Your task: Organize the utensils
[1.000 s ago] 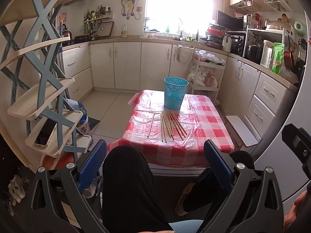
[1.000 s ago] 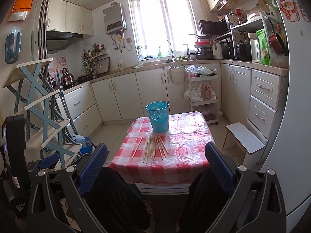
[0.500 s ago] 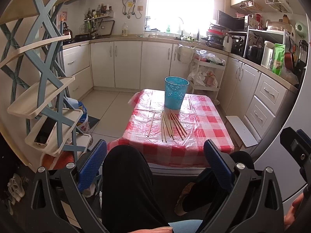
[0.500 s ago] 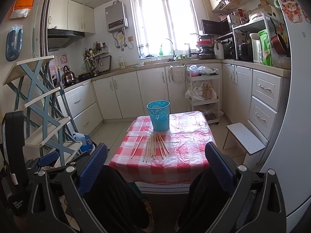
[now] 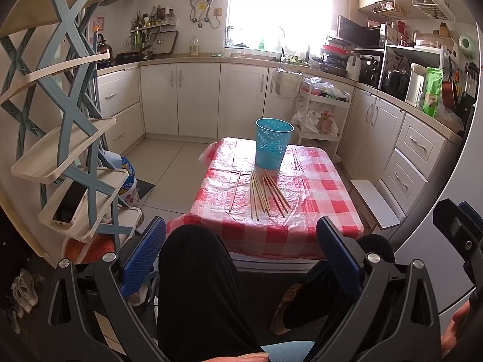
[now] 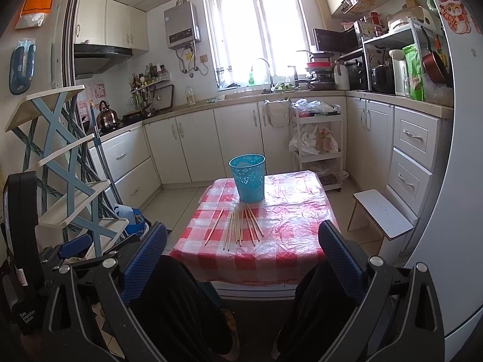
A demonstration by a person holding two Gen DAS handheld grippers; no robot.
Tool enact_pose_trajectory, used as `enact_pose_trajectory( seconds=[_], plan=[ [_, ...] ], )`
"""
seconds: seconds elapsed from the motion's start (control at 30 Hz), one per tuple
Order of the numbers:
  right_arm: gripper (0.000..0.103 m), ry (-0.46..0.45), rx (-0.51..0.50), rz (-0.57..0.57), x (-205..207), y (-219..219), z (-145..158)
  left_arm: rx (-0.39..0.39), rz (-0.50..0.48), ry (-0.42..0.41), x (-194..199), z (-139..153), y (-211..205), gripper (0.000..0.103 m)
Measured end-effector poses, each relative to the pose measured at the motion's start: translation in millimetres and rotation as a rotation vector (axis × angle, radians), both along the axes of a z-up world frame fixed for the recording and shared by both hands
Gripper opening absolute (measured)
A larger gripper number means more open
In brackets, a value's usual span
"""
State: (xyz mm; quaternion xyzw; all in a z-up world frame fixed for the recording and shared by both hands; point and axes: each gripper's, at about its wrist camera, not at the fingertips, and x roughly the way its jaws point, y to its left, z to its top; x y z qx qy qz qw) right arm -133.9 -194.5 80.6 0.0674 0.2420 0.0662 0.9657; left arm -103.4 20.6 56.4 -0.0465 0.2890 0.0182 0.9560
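Note:
Several wooden chopsticks [image 5: 267,193] lie in a loose row on a small table with a red-checked cloth [image 5: 317,193], in front of a blue perforated basket [image 5: 274,143]. One chopstick [image 5: 234,191] lies apart to the left. They also show in the right wrist view: the chopsticks [image 6: 241,226], the basket [image 6: 249,178] and the table [image 6: 289,226]. My left gripper [image 5: 241,250] is open and empty, held well short of the table above my lap. My right gripper [image 6: 241,256] is open and empty, also short of the table.
A blue-and-cream tiered rack [image 5: 60,138] stands to the left of the table with a phone on a shelf. A white step stool [image 6: 383,214] stands to the right. A trolley with bags [image 6: 314,138] is behind the table. White cabinets line the walls.
Both views have shifted only slightly; the grippers stay open and back from the table. Nothing on the table has moved.

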Motion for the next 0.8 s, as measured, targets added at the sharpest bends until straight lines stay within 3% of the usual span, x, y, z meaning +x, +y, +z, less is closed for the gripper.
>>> enact_pose_trajectory(
  seconds=[0.67, 0.8],
  plan=[
    [0.096, 0.024, 0.001, 0.025, 9.5, 8.0, -9.2, -0.001, -0.02, 0.02, 9.3, -9.1, -0.7, 0.095],
    [0.096, 0.005, -0.02, 0.029, 22.1, 9.4, -15.5, -0.034, -0.072, 0.097, 30.4, -27.9, 0.4, 0.095]
  ],
)
